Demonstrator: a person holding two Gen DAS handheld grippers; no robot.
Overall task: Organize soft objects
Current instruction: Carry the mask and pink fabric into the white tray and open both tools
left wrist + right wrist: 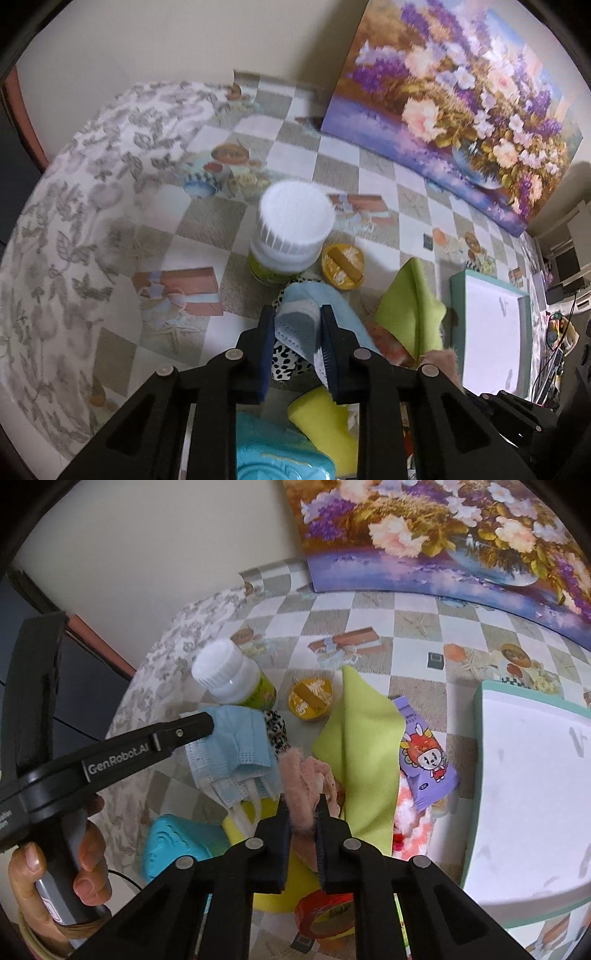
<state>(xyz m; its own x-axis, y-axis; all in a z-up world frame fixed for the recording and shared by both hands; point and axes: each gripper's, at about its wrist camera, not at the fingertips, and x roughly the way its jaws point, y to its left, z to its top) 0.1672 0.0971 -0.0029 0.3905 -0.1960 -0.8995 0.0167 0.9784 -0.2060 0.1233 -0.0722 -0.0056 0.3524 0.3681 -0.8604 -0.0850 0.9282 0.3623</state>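
I can read one brand only: "GenRobot.AI" in white letters along the black arm of the left gripper (207, 722), at about nine o'clock in my right wrist view. The purple snack packet (428, 753) at three o'clock carries print too small for me to make out.

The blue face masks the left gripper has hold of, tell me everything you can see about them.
The blue face masks are a small stack of disposable pleated ones, light blue outside and white inside, with white ear loops hanging at the lower edge. They look like thin non-woven fabric with a dotted, embossed border. The left gripper is shut on them, pinching one folded edge, so they droop crumpled rather than flat. They hang beside the white-capped bottle, over a leopard-print cloth, and against the pink fuzzy item.
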